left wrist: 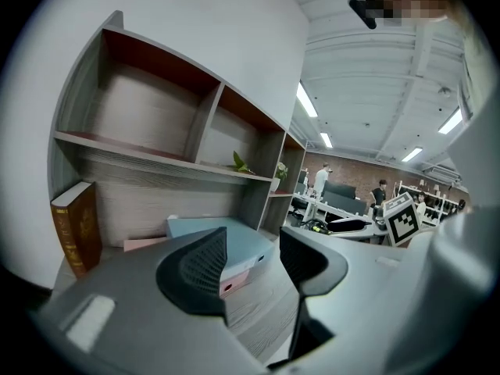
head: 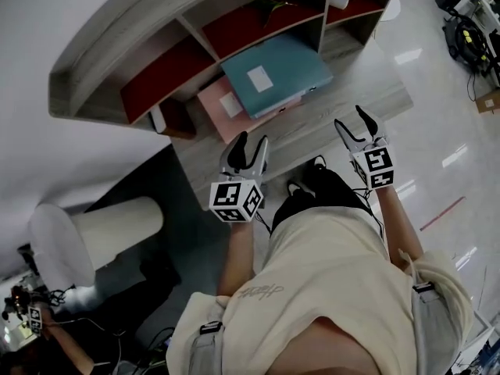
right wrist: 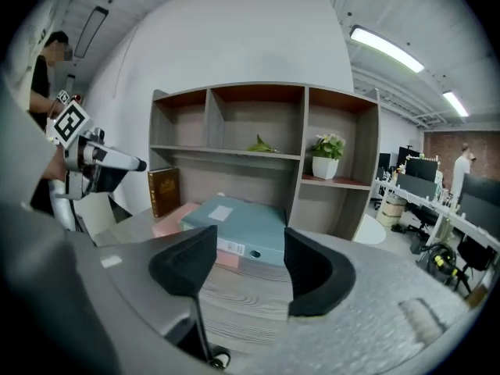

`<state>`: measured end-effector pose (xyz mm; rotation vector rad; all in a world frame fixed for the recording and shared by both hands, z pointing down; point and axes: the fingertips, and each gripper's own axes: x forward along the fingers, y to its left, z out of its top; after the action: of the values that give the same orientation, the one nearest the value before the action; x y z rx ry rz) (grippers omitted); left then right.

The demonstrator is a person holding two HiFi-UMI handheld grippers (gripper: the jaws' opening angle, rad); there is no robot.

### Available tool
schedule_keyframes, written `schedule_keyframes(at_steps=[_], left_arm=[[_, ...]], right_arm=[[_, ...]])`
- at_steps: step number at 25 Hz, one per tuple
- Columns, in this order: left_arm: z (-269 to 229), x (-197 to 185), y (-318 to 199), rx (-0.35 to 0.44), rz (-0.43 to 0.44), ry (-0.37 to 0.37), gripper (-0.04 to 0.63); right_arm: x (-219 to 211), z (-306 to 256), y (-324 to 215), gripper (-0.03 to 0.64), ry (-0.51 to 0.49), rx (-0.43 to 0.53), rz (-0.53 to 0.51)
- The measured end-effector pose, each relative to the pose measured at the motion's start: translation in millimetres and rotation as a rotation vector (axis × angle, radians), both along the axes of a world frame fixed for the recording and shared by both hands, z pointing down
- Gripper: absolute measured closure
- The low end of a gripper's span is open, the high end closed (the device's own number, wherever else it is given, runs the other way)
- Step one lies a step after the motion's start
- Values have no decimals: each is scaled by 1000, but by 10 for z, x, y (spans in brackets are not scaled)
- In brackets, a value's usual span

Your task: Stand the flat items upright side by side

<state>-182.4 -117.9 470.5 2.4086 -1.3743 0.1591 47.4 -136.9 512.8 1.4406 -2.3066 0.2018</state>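
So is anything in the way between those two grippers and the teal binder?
Nothing visible. Only bare desk separates the left gripper and right gripper from the teal binder, lying flat on a pink binder.

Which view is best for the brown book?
Left gripper view: the brown book stands upright, large and unblocked. Right gripper view shows it smaller and farther off. Head view catches only its top edge from above.
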Motion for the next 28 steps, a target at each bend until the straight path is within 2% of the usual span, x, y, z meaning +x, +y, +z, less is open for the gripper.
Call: schedule_keyframes(at_steps=[3,7,12,19,21,24,25,28], left_arm=[[-49,-25,-33,6,-26,-8,365],[-143,-85,-124,4,-74,-23,365],[-245,-73,-389,26,-103,-53,365],[-198,107,-673,3,-134,-78,367],[-186,152,-730,-16,-148,-43,367],[-186,188,-830,-48,-177,80,370],[-181,191,-851,-54,-189,92,370],[-150,189,-854,-58,-220,54,369]], right_arm=[[28,92,-155,345,62,-11,-24],[-35,144,-466,345,74,0,-60],[-160,430,-817,334,282,17,-181],[-268,979,-1134,316,474,6,-352],[-317,1141,-1201,310,524,-2,-400],[-411,1336,-1307,294,628,21,-471],[-434,1392,-1338,288,685,43,-497],[-479,1623,-1401,270,871,119,-584]])
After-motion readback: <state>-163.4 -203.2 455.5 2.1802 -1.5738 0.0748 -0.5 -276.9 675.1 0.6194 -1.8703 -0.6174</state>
